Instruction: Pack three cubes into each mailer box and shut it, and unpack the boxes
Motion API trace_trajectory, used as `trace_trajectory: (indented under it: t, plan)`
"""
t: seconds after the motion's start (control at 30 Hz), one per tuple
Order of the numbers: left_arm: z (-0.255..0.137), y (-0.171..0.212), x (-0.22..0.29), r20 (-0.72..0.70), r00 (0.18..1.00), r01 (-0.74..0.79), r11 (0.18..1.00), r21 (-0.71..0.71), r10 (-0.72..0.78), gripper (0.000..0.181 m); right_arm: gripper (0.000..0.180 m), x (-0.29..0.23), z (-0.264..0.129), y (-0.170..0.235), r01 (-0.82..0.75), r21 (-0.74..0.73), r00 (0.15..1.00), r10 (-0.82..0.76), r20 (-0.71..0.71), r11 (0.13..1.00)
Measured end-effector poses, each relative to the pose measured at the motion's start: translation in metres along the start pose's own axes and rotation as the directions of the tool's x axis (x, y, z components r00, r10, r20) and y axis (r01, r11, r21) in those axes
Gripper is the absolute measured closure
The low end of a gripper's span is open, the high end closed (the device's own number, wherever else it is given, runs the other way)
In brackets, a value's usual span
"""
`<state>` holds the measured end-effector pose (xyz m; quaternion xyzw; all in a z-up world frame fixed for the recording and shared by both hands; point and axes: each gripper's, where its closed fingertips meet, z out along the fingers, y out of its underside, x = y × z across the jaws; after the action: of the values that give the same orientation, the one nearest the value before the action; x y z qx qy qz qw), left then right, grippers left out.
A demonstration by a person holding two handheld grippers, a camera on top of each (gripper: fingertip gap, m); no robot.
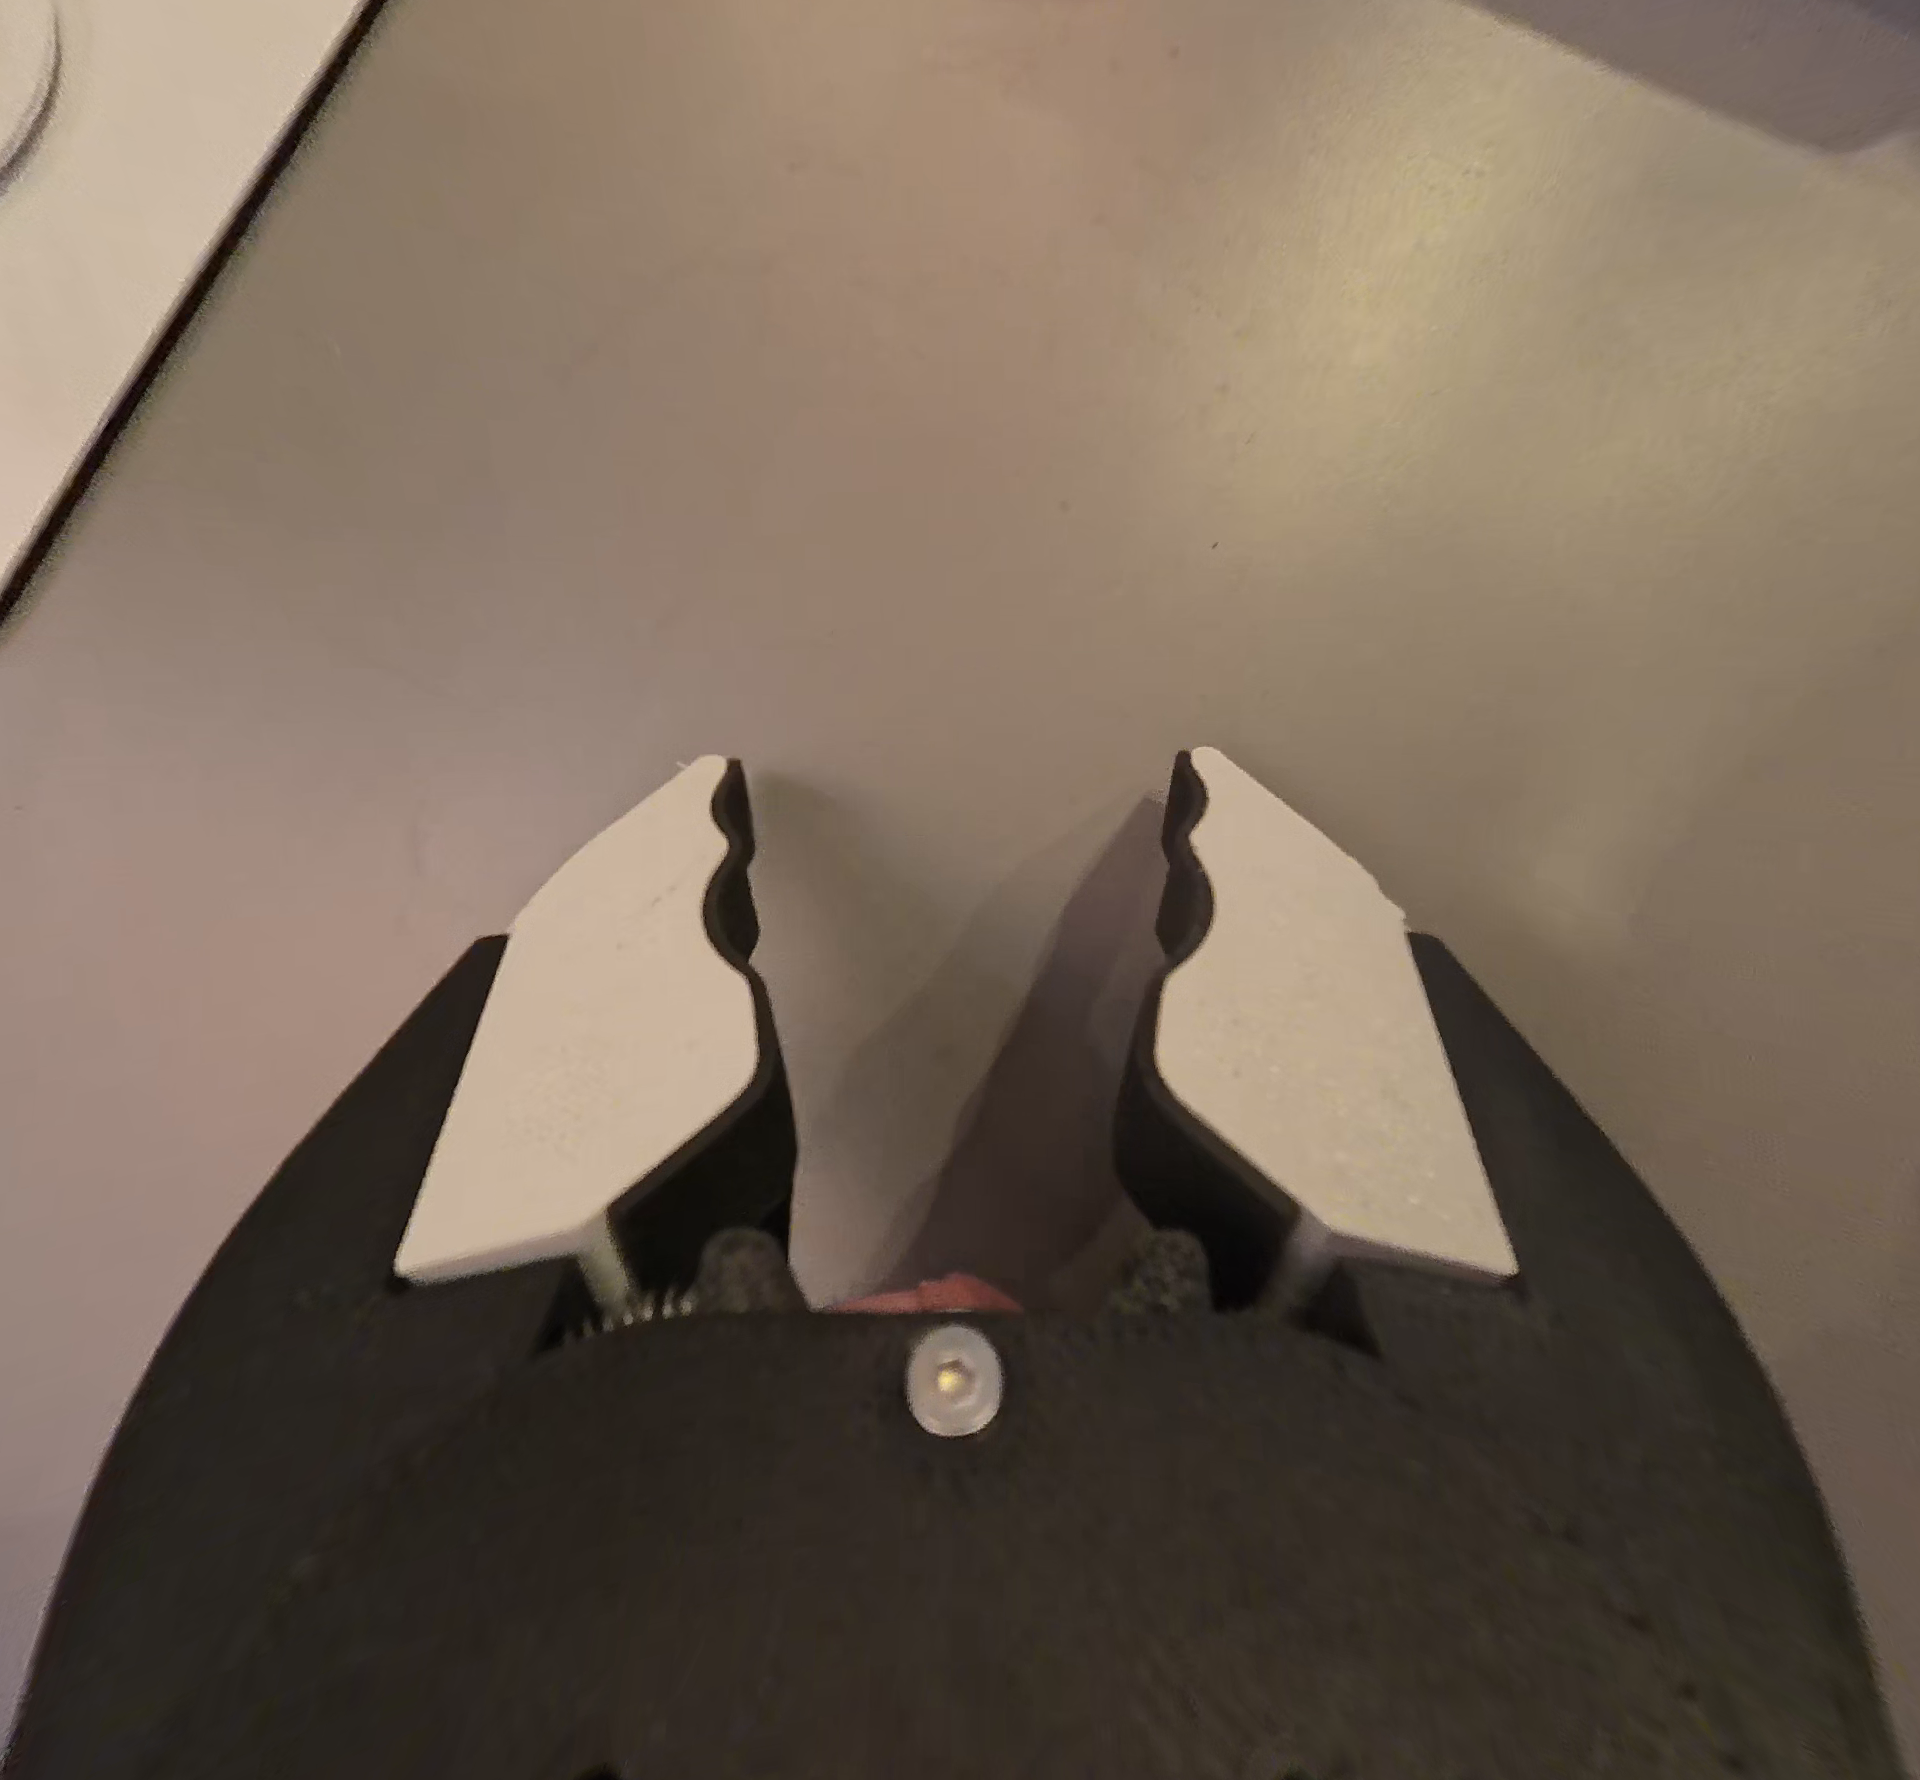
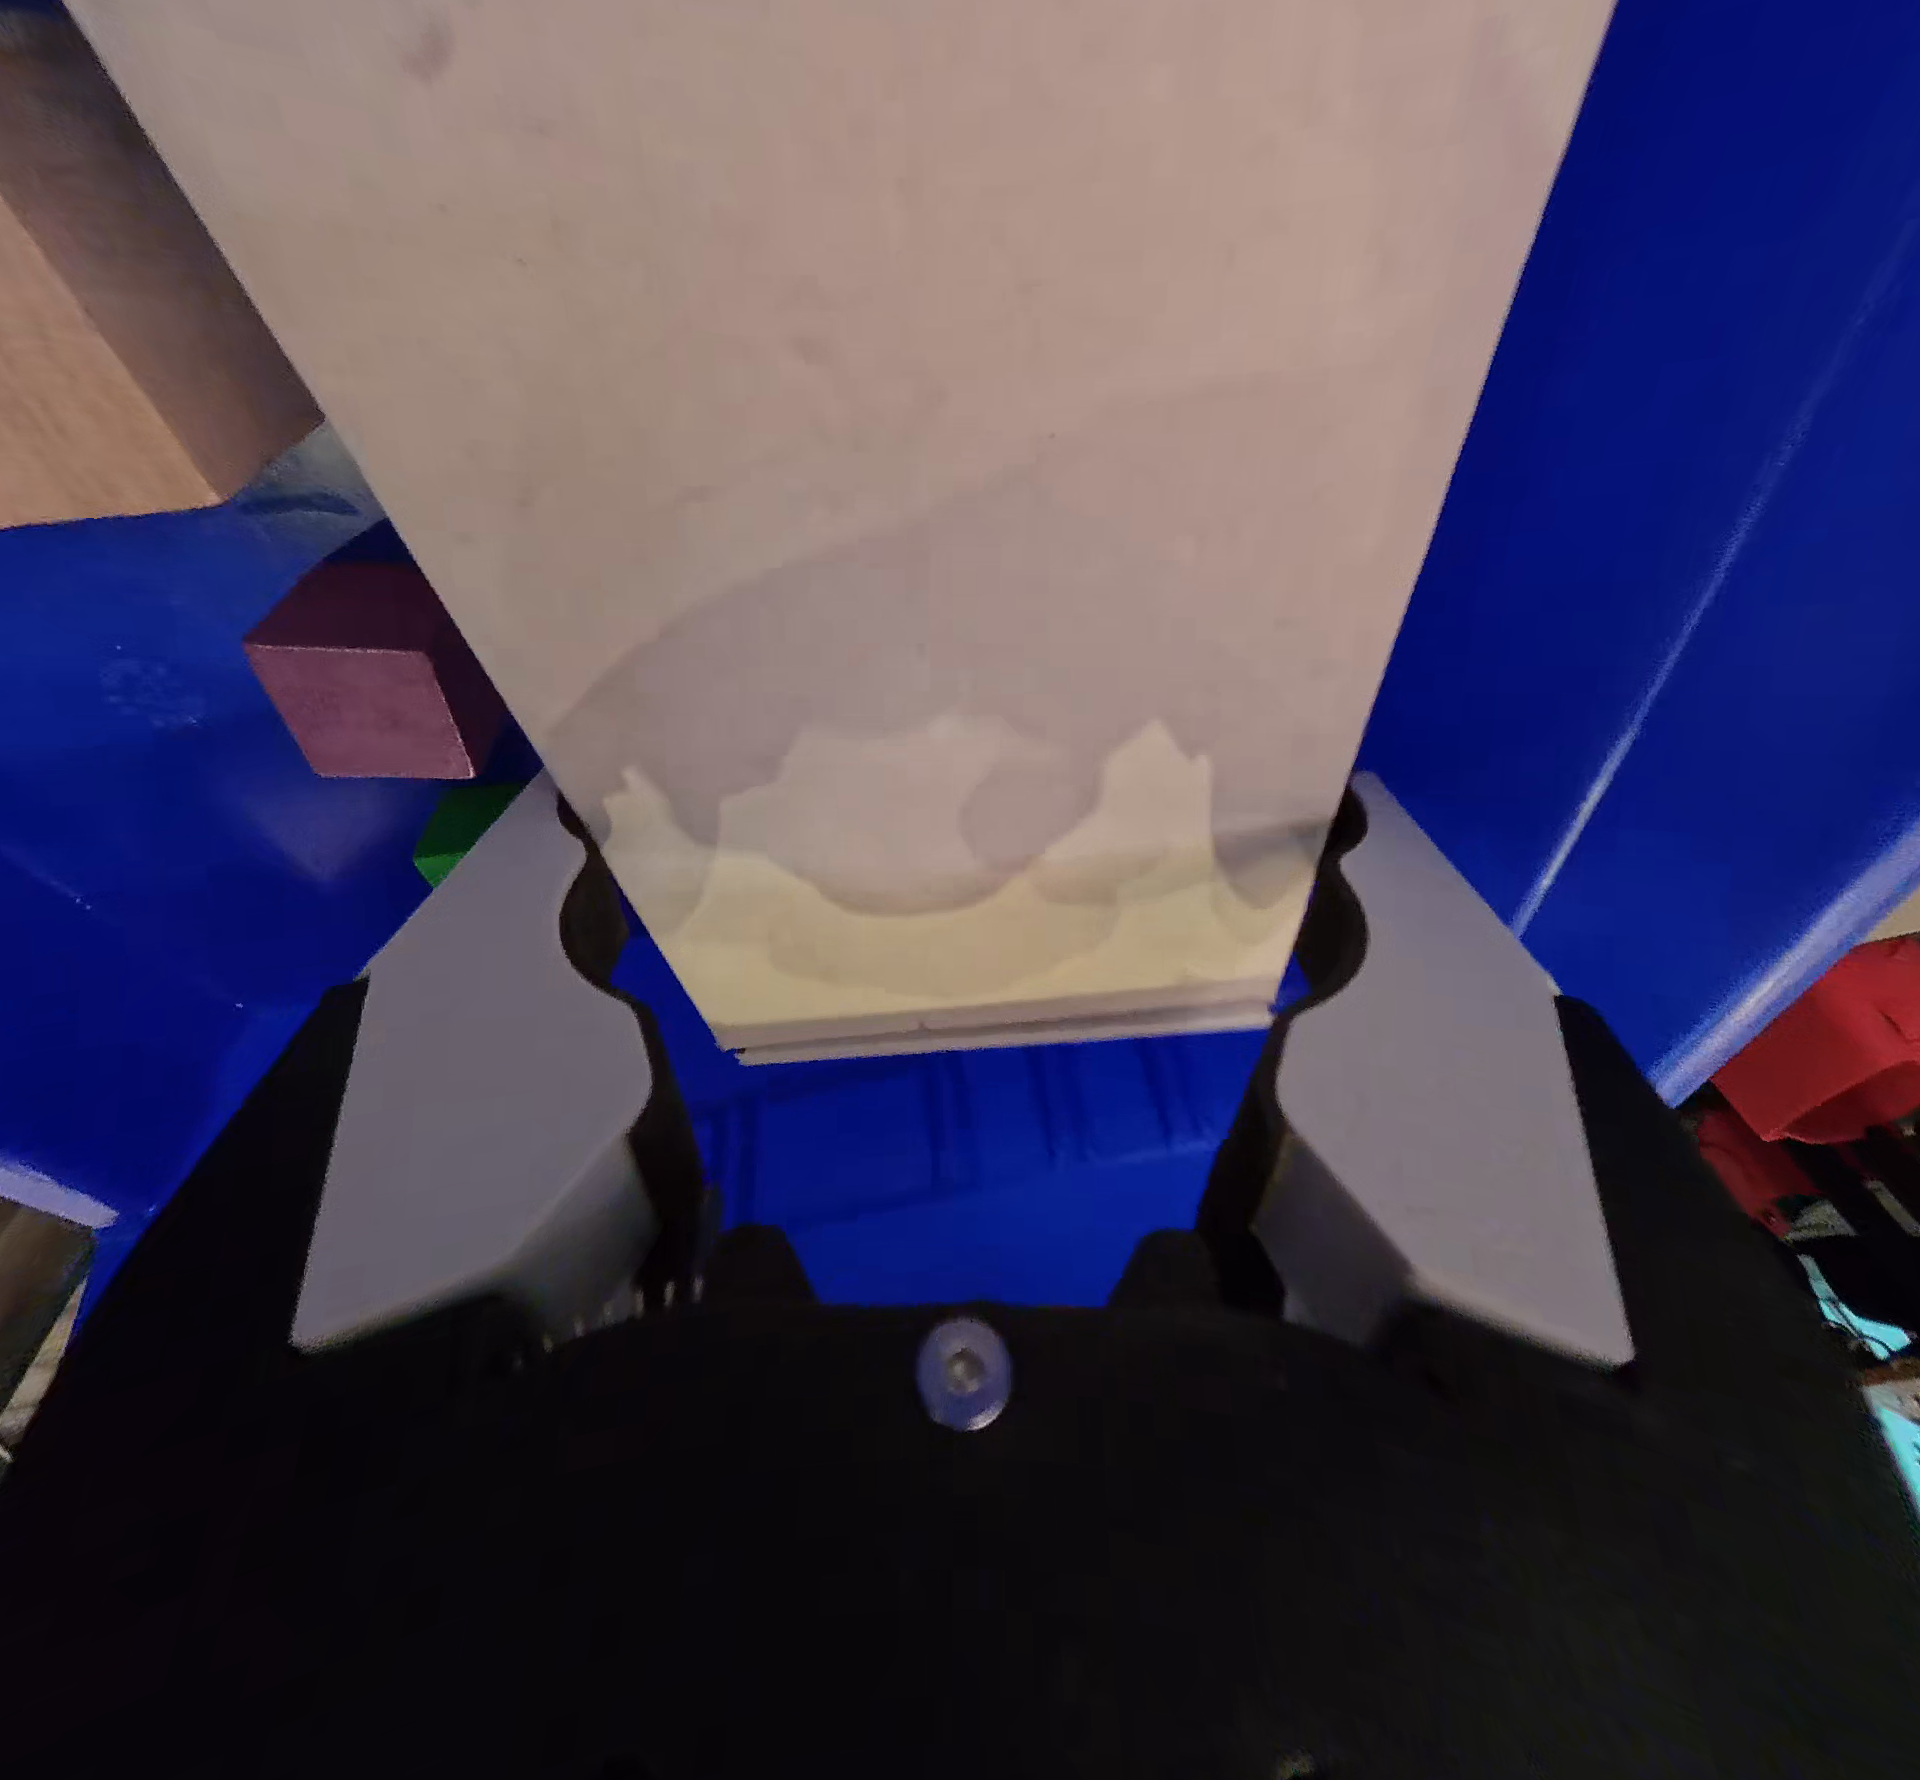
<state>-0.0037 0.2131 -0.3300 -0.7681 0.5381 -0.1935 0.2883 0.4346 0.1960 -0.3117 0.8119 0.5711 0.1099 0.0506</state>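
Note:
In the right wrist view my right gripper [image 2: 956,795] is shut on the narrow end of a white mailer box [image 2: 883,328], one finger on each side edge. The box stretches away from me over a blue bin [image 2: 1662,380]. A purple cube [image 2: 364,681] and part of a green cube [image 2: 457,837] lie in the bin, left of the box. In the left wrist view my left gripper [image 1: 961,764] is open and empty, close above a plain pale surface [image 1: 935,380]. I cannot tell whether that surface is a box or the table.
A white panel with a dark edge [image 1: 156,172] lies at the upper left of the left wrist view, and a raised pale fold [image 1: 1558,16] at the upper right. A tan wooden block [image 2: 94,380] sits left of the bin. Red items [image 2: 1829,1034] lie outside it on the right.

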Motion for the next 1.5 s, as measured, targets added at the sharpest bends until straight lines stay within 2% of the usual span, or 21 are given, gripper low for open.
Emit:
trace_trajectory:
  t: [0.13,0.23,0.37,0.5,0.63,0.83,1.03,1.13,1.23,1.37,1.5]
  plan:
    - [-0.004,-0.004,-0.001,0.021,1.0,-0.013,1.0,0.015,0.013,0.1,0.038,-0.001,-0.006,0.004,-0.012,-0.025,1.0,0.012,-0.002,1.0]
    - [-0.014,-0.021,-0.004,0.052,0.998,-0.031,0.994,0.102,0.026,0.086,0.037,0.002,-0.018,0.007,-0.014,-0.03,0.999,0.013,-0.032,0.999]
    - [-0.034,-0.035,-0.014,0.129,0.99,-0.073,0.99,0.124,0.057,0.069,0.04,0.005,-0.042,0.012,-0.037,-0.021,0.996,0.035,-0.088,0.999]
    - [-0.066,-0.047,-0.024,0.193,0.979,-0.1,0.982,0.159,0.068,0.066,0.044,0.005,-0.078,0.011,-0.083,0.042,0.981,0.089,-0.17,0.996]
    - [-0.116,-0.052,-0.039,0.28,0.957,-0.134,0.975,0.177,0.08,0.067,0.052,-0.002,-0.12,-0.003,-0.12,0.165,0.958,0.157,-0.239,0.979]
    - [-0.204,-0.018,-0.072,0.454,0.884,-0.174,0.98,0.101,0.11,0.063,0.058,-0.035,-0.171,-0.061,-0.025,0.337,0.946,0.132,-0.297,0.941]
    - [-0.273,0.051,-0.119,0.532,0.823,-0.17,0.98,-0.106,0.201,0.035,0.062,-0.072,-0.195,-0.131,0.123,0.431,0.949,0.021,-0.314,0.894]
    - [-0.286,0.091,-0.141,0.483,0.842,-0.146,0.964,-0.222,0.239,0.034,0.064,-0.089,-0.201,-0.161,0.187,0.465,0.951,-0.041,-0.308,0.865]
    - [-0.279,0.136,-0.149,0.335,0.904,-0.135,0.922,-0.364,0.265,0.034,0.065,-0.1,-0.202,-0.182,0.224,0.467,0.949,-0.082,-0.304,0.856]
    - [-0.262,0.191,-0.136,0.099,0.953,-0.19,0.821,-0.538,0.285,0.034,0.064,-0.112,-0.196,-0.198,0.235,0.466,0.954,-0.111,-0.279,0.853]
    - [-0.255,0.23,-0.118,-0.084,0.95,-0.28,0.705,-0.651,0.3,0.034,0.065,-0.124,-0.185,-0.204,0.236,0.45,0.961,-0.137,-0.242,0.862]
